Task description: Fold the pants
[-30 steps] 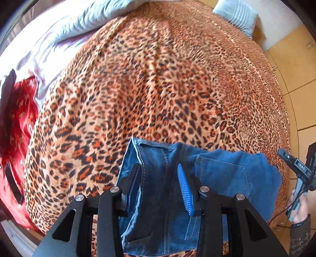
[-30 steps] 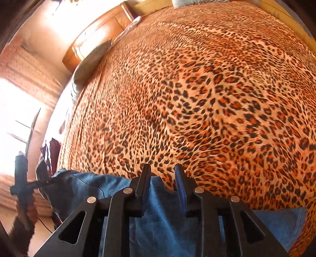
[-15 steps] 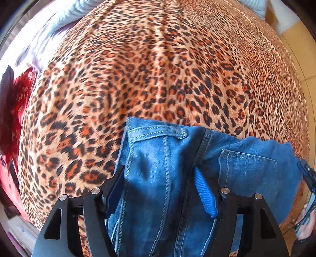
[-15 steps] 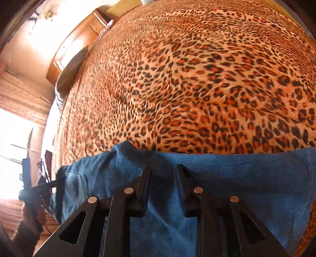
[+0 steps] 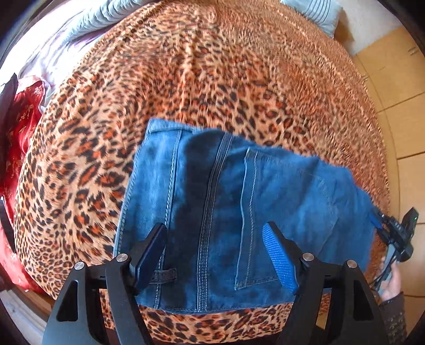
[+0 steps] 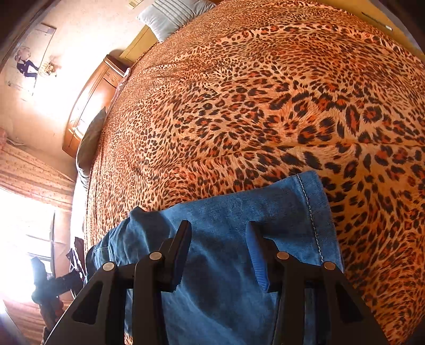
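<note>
Blue jeans lie folded on the leopard-print bedspread, back pocket and seams facing up, near the bed's front edge. My left gripper hovers over their waist end, jaws wide and opening; the denim lies flat below, and the pads do not press it. My right gripper stands over the leg end of the jeans beside the stitched hem. Its jaws are opening, with flat denim under the gap and nothing pinched. In the left wrist view the right gripper shows at the jeans' right edge, held by a hand.
A red patterned cloth hangs off the bed's left side, with grey bedding and a striped pillow at the far end. Tiled floor lies right of the bed. A wooden cabinet and a bright window stand left.
Both grippers' jaws have spread apart and let go of the denim. The jeans now lie flat on the bedspread, and the right view has rolled so that the hem shows.
</note>
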Tool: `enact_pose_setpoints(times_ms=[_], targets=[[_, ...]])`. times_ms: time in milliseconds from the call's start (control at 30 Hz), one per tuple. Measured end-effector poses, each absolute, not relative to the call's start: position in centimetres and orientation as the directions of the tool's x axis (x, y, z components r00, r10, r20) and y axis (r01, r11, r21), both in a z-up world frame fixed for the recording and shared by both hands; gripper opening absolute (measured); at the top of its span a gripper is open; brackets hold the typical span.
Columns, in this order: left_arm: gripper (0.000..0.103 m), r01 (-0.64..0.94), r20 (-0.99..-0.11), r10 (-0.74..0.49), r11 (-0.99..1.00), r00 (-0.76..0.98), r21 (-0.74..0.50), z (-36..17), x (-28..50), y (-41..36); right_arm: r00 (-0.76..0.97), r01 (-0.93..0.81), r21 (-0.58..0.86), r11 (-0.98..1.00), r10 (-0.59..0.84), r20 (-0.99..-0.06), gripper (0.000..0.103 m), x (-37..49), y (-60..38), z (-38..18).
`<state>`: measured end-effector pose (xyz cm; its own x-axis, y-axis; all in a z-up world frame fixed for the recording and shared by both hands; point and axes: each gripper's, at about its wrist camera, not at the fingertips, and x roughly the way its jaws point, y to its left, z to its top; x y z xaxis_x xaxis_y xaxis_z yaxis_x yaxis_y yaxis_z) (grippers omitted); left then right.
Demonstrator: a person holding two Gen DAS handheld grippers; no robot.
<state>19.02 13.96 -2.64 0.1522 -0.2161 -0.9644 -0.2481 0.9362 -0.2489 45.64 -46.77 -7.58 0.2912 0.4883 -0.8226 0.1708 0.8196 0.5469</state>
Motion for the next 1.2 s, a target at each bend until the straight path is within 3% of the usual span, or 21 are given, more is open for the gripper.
enact_pose_setpoints(times_ms=[33, 67, 100, 133, 167, 200, 267, 433, 500, 633, 700, 833, 1067, 1200], targets=[[0.07, -0.25, -0.978, -0.174, 0.948, 0.116, -0.199, -4.1, 18.9, 13.9, 0.28, 0.177, 0.509, 0.842, 0.452, -0.847, 0.042, 45.7, -47.2, -8.2], [0.062, -0.261, -0.985, -0.152, 0.95, 0.084, -0.169, -5.5, 18.7, 14.1, 0.273, 0.185, 0.479, 0.858, 0.423, -0.864, 0.029, 45.7, -47.9, -8.6], [0.06, -0.267, -0.983, -0.158, 0.947, 0.091, -0.177, -6.3, 18.4, 14.5, 0.274, 0.201, 0.468, 0.861, 0.409, -0.87, 0.018, 45.7, -49.0, -9.0], [0.06, -0.263, -0.979, -0.16, 0.946, 0.128, -0.189, -6.1, 18.1, 14.7, 0.275, 0.231, 0.461, 0.857, 0.396, -0.876, 0.001, 45.6, -50.2, -9.3], [0.06, -0.263, -0.98, -0.153, 0.948, 0.125, -0.181, -5.8, 18.0, 14.7, 0.28, 0.273, 0.457, 0.847, 0.384, -0.88, 0.0, 45.5, -51.4, -9.3], [0.06, -0.265, -0.985, -0.135, 0.951, 0.108, -0.159, -5.6, 17.9, 14.6, 0.29, 0.309, 0.462, 0.831, 0.381, -0.878, 0.003, 45.1, -52.6, -9.0], [0.059, -0.248, -0.984, -0.142, 0.955, 0.108, -0.165, -4.5, 17.4, 14.3, 0.317, 0.304, 0.495, 0.814, 0.403, -0.858, 0.024, 44.1, -54.0, -7.8], [0.068, -0.152, -0.971, -0.191, 0.965, 0.143, -0.212, -2.0, 15.0, 11.7, 0.272, 0.113, 0.602, 0.79, 0.559, -0.784, 0.043, 38.3, -52.0, -4.8], [0.069, -0.151, -0.979, -0.183, 0.969, 0.094, -0.195, -3.1, 14.5, 11.3, 0.236, 0.096, 0.624, 0.776, 0.591, -0.771, 0.043, 35.6, -50.9, -5.2], [0.067, -0.142, -0.992, -0.125, 0.982, 0.003, -0.125, -4.8, 14.3, 10.4, 0.207, 0.232, 0.566, 0.791, 0.529, -0.823, 0.039, 31.8, -52.2, -8.1], [0.066, -0.093, -0.991, -0.129, 0.987, 0.029, -0.131, -2.9, 14.8, 9.5, 0.295, 0.303, 0.639, 0.707, 0.568, -0.768, 0.039, 30.3, -54.1, -7.7], [0.069, 0.064, -0.975, -0.189, 0.981, 0.116, -0.182, 2.0, 16.9, 5.8, 0.415, 0.381, 0.735, 0.561, 0.607, -0.678, 0.055, 27.1, -56.0, -6.8], [0.073, 0.332, -0.957, -0.291, 0.903, 0.009, -0.271, 3.4, 24.4, -6.1, 0.48, 0.516, 0.793, 0.324, 0.657, -0.581, 0.055, 22.4, -54.5, -10.9], [0.073, 0.51, -0.971, -0.238, 0.832, -0.029, -0.219, 3.0, 28.3, -14.5, 0.583, 0.544, 0.823, 0.163, 0.632, -0.511, 0.055, 21.4, -54.0, -12.4]])
